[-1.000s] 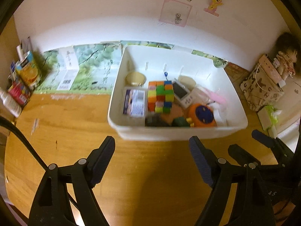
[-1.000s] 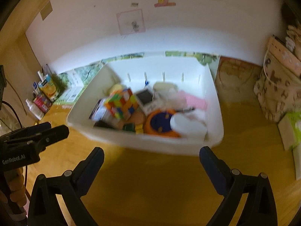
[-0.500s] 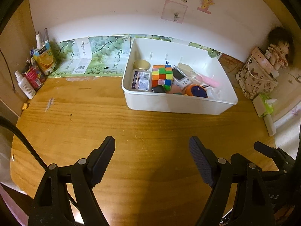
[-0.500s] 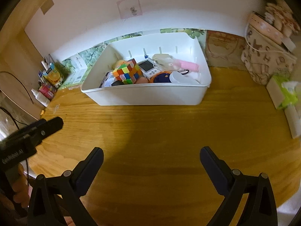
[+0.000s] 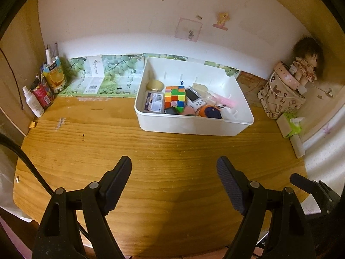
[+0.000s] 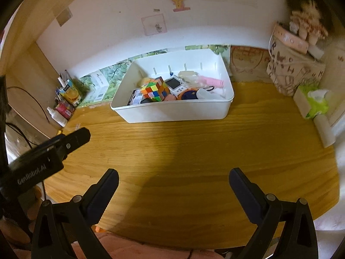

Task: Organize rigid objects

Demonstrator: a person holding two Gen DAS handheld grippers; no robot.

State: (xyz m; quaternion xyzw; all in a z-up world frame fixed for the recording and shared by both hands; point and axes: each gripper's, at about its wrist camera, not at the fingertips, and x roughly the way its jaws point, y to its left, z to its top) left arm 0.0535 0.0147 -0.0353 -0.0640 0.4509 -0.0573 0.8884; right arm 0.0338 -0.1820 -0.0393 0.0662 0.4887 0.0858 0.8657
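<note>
**Both grippers hang back from the filled bin, empty**

Left wrist view: the left gripper (image 5: 173, 173) stands with its 2 fingers spread wide and nothing between them; its jaws have just been opening further. It tilts down at the bare wooden tabletop (image 5: 86, 151). The white rectangular plastic bin (image 5: 194, 127) lies ahead and slightly right, well apart from the fingertips, its long side running across the view. Inside it sit a multicoloured puzzle cube (image 5: 175, 98), a white handheld gadget with a screen (image 5: 194, 98) just beside the cube, a flat labelled packet (image 5: 154, 102) and an orange-and-blue round toy (image 5: 210, 112).

Right wrist view: the right gripper (image 6: 173, 185) is likewise wide apart and holds nothing, angled down over the table. The bin is ahead, near centre, its near wall facing the fingers. Neither hand looks clearly nearer. With the small objects already in the bin and the table otherwise clear, the sorting looks essentially finished; any further reach would go straight forward over the near rim.
</note>
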